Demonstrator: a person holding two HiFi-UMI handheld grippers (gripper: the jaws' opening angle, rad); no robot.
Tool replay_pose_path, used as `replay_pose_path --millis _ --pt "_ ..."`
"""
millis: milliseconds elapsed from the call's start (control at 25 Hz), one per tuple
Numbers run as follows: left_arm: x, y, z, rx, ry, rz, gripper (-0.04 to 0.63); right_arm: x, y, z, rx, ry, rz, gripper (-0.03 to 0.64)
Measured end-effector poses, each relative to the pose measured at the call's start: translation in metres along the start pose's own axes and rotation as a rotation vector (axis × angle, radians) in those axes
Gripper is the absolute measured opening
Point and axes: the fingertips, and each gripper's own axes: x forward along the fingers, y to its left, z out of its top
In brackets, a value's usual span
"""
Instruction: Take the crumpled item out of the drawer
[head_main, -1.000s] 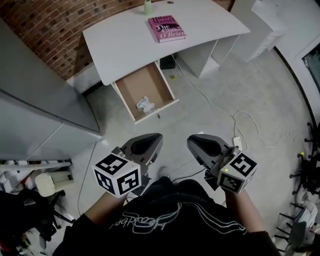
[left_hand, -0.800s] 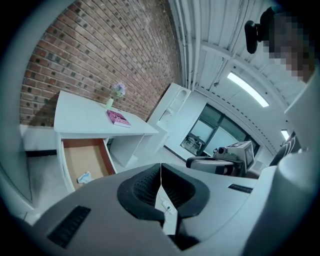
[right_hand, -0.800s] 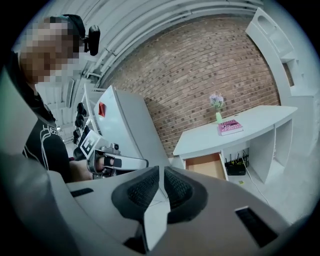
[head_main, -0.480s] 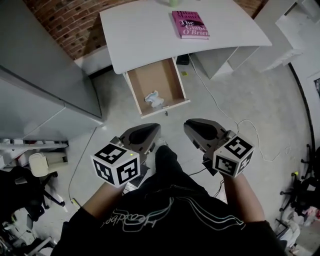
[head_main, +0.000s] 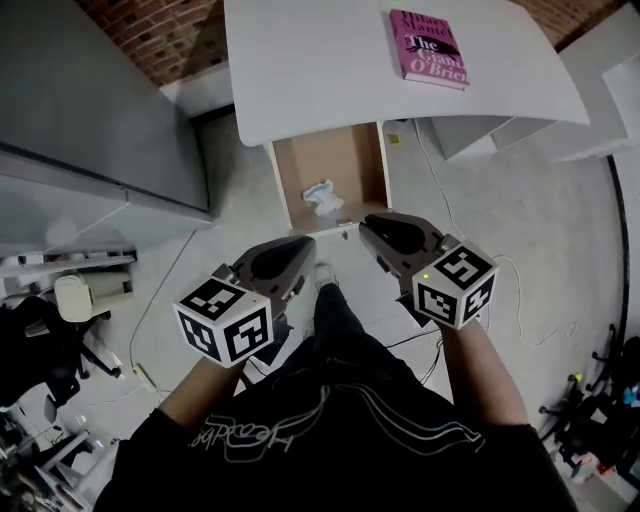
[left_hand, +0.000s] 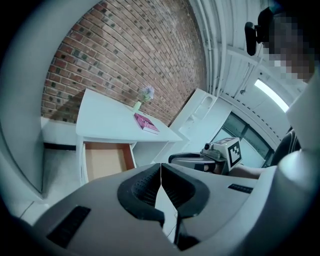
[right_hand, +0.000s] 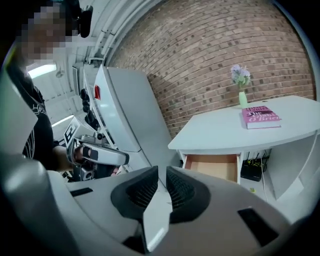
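Observation:
A crumpled white item (head_main: 322, 195) lies near the front of the open wooden drawer (head_main: 352, 165) under the white desk (head_main: 320, 70). In the head view my left gripper (head_main: 305, 248) hangs short of the drawer's front, to its left, jaws shut and empty. My right gripper (head_main: 368, 226) is just before the drawer's front right corner, jaws nearly together with nothing between them. The left gripper view shows the drawer (left_hand: 102, 160) from the side; the right gripper view shows its opening (right_hand: 212, 166). The crumpled item is hidden in both gripper views.
A pink book (head_main: 428, 47) lies on the desk top, and a small vase with flowers (right_hand: 242, 85) stands behind it. A grey cabinet (head_main: 90, 130) stands left of the desk. Cables (head_main: 520, 290) run over the floor at the right. Clutter (head_main: 60, 320) fills the lower left.
The person has walked toward the desk: the drawer now lies just beyond both grippers instead of well ahead. Both grippers stay shut and empty.

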Motion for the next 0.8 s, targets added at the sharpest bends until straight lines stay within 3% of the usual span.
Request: replay_pose_path --millis 560,680,800 --pt "0.040 0.088 -0.007 -0.109 0.020 0.086 0.023 0.131 -0.090 -0.051 -0.124 0.285 0.055 0.060" --pt "0.047 0.105 -0.014 -0.130 0.028 0.106 0.023 0.157 -0.106 -0.073 -0.151 0.362 0.065 0.133" --pt "0.054 0.120 -0.020 -0.147 0.037 0.120 0.023 0.179 -0.123 -0.096 -0.166 0.434 0.076 0.137"
